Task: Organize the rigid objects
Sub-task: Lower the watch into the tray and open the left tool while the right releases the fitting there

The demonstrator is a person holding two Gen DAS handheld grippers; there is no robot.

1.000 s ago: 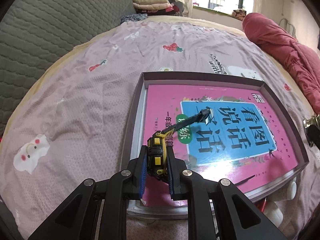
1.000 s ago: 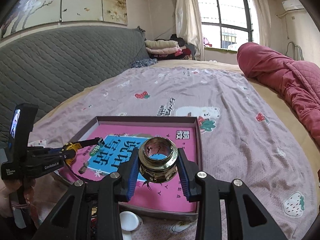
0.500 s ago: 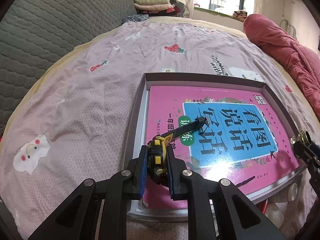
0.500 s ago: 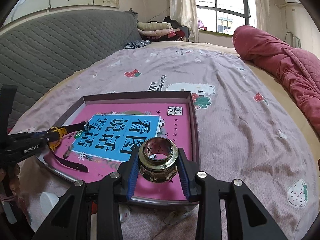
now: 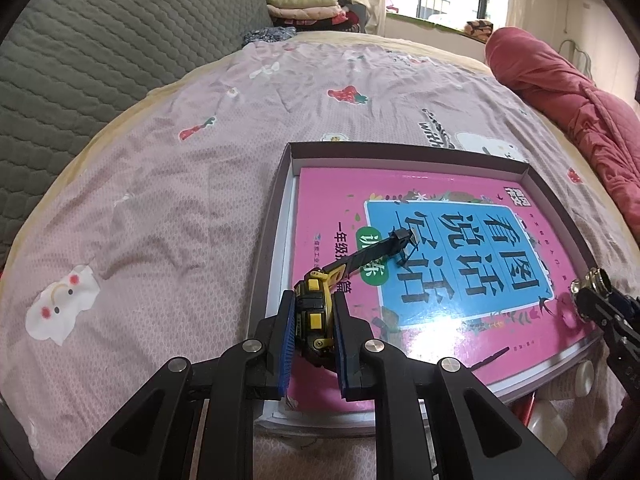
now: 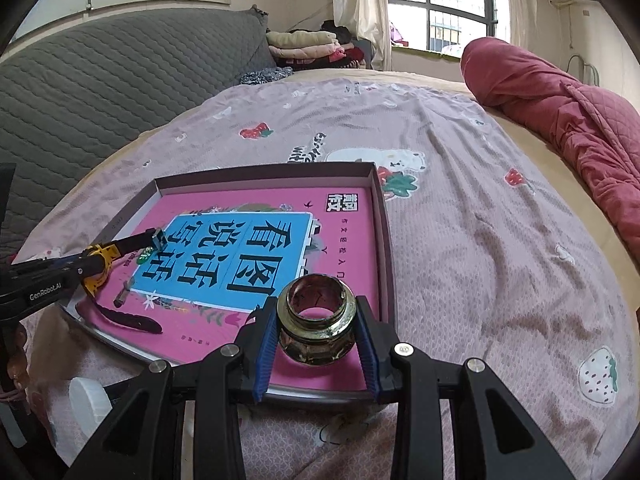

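A shallow dark-rimmed box (image 5: 280,216) lies on the bed with a pink and blue book (image 5: 460,252) flat inside it. My left gripper (image 5: 314,308) is shut on a yellow and black tape measure (image 5: 316,320) over the box's near left part. Its dark tape sticks out to a hooked tip (image 5: 402,236) above the book. In the right wrist view my right gripper (image 6: 316,316) is shut on a brass threaded fitting (image 6: 316,332), just above the box's (image 6: 382,248) near right corner. The left gripper (image 6: 80,266) and the tape measure (image 6: 100,262) show at the left there.
The pink printed bedsheet (image 6: 480,240) spreads all round the box. A red quilt (image 6: 560,112) lies at the right, a grey padded headboard (image 6: 100,80) at the left, folded clothes (image 6: 308,46) at the back. White plastic bottles (image 5: 560,396) lie under the box's near edge. A dark curved strip (image 6: 132,320) rests on the book.
My right gripper has sunk toward the box's near right corner with the brass fitting, and now shows at the right edge of the left wrist view. The left gripper has kept still.
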